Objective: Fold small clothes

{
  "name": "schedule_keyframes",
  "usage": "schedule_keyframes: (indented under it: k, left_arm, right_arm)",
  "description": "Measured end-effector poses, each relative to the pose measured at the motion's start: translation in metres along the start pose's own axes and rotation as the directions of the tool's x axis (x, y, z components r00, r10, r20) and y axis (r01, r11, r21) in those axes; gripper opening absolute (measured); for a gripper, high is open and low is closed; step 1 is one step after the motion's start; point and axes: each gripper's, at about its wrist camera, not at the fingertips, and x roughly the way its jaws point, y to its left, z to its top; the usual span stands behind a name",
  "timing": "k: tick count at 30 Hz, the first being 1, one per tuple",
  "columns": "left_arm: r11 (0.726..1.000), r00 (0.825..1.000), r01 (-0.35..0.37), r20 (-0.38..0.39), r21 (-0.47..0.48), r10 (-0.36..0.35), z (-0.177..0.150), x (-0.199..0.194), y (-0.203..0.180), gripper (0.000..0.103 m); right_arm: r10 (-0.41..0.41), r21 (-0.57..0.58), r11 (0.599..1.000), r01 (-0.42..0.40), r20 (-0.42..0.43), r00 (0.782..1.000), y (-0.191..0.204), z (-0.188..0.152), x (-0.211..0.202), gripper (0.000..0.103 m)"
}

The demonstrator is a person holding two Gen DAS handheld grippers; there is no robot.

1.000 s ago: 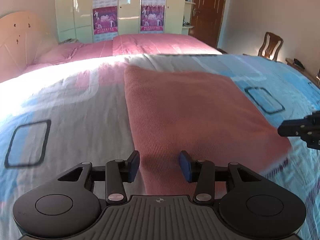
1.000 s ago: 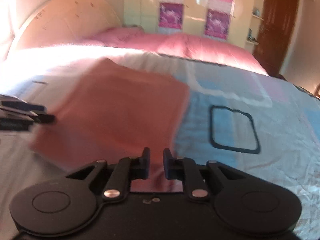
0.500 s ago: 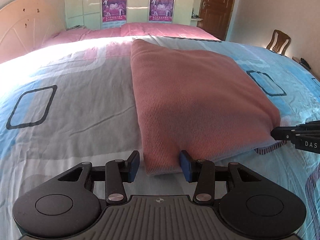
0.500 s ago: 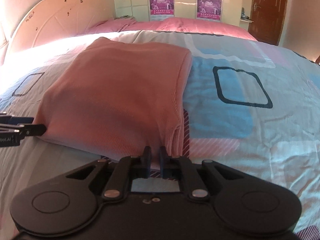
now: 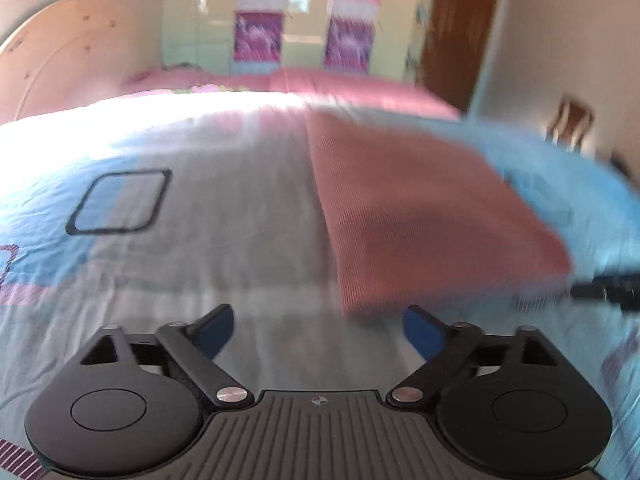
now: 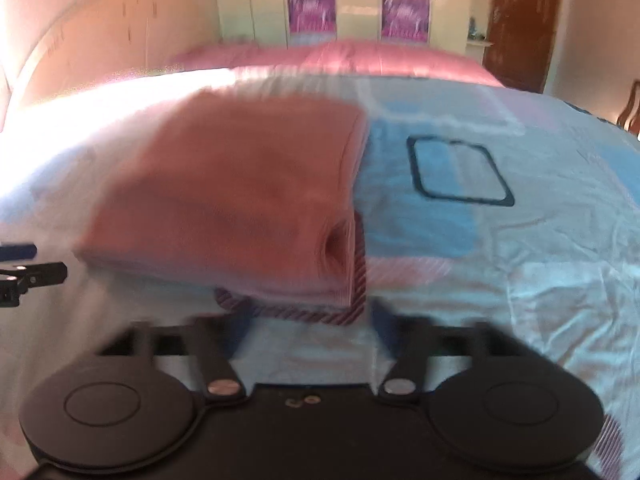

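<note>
A folded salmon-pink knit garment (image 5: 420,216) lies flat on the bed; in the right wrist view (image 6: 240,196) its layered near edge faces me. My left gripper (image 5: 318,330) is open and empty, just short of the garment's near left corner. My right gripper (image 6: 306,326) is open and empty, just short of the near right corner. Each gripper shows at the edge of the other's view: the right one (image 5: 608,292) and the left one (image 6: 24,268). Both views are motion-blurred.
The bed sheet (image 5: 180,248) is blue, grey and pink with dark square outlines (image 6: 460,172). Pink pillows (image 6: 360,60) and a headboard (image 5: 60,60) lie at the far end. A wardrobe, a brown door (image 5: 460,32) and a wooden chair (image 5: 572,124) stand beyond.
Both grippers have opened wide and let go of the garment's near edge, then backed off from it. The folded garment now rests on the bed.
</note>
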Motion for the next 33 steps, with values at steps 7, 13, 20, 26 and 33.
schedule_keyframes:
  k: [7, 13, 20, 26, 33]
  left_arm:
    - [0.977, 0.983, 0.181, -0.01, -0.116, -0.183, 0.038, 0.026, 0.015, 0.092]
    - [0.978, 0.977, 0.178, -0.102, -0.11, -0.189, 0.055, 0.071, 0.016, 0.092]
    - [0.934, 0.943, 0.272, -0.129, -0.233, -0.307, 0.073, 0.116, 0.022, 0.092]
    - [0.927, 0.936, 0.281, -0.144, -0.248, -0.322, 0.08, 0.144, 0.022, 0.089]
    - [0.934, 0.93, 0.291, -0.167, -0.206, -0.326, 0.093, 0.156, 0.02, 0.089]
  right_arm:
    - [0.175, 0.3, 0.935, -0.191, 0.08, 0.981, -0.05, 0.03, 0.006, 0.051]
    - [0.31, 0.449, 0.844, -0.295, 0.041, 0.95, -0.094, 0.049, 0.057, 0.059]
    - [0.401, 0.498, 0.783, -0.373, 0.054, 0.915, -0.121, 0.056, 0.106, 0.06]
    - [0.494, 0.5, 0.731, -0.464, 0.081, 0.866, -0.132, 0.065, 0.134, 0.057]
    - [0.577, 0.455, 0.717, -0.528, 0.037, 0.816, -0.109, 0.089, 0.161, 0.059]
